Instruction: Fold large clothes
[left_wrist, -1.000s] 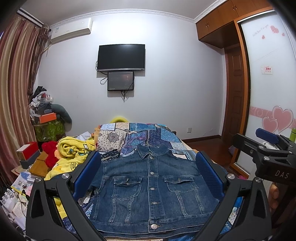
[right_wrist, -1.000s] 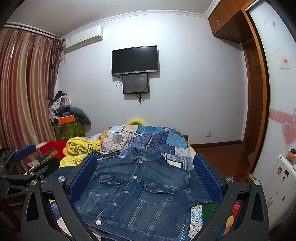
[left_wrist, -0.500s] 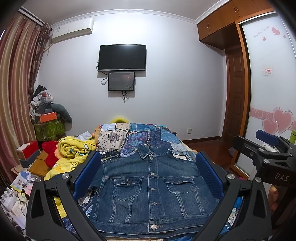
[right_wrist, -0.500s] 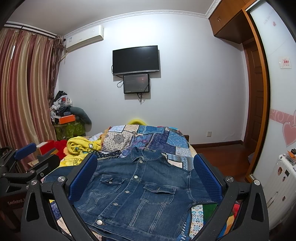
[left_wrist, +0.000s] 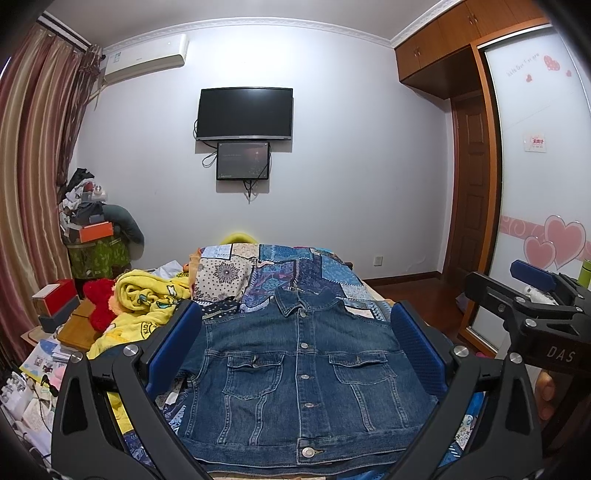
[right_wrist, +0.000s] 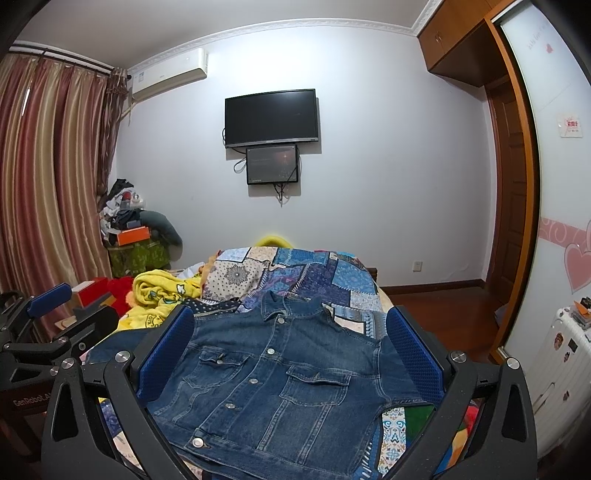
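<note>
Denim jacket (left_wrist: 303, 373) – flat (buttoned) on quilt (left_wrist: 295, 273) | both grippers spread, empty

A yellow blanket (left_wrist: 147, 306) crowds the jacket's (left_wrist: 303, 373) left side. The quilt (left_wrist: 295, 273) beyond its collar lies flat.

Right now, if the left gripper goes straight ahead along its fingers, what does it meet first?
Likely the denim jacket, lying flat and buttoned on the bed's quilt. The left gripper is open and the jacket fills the gap between its fingers. Its height above the cloth is unclear.
</note>
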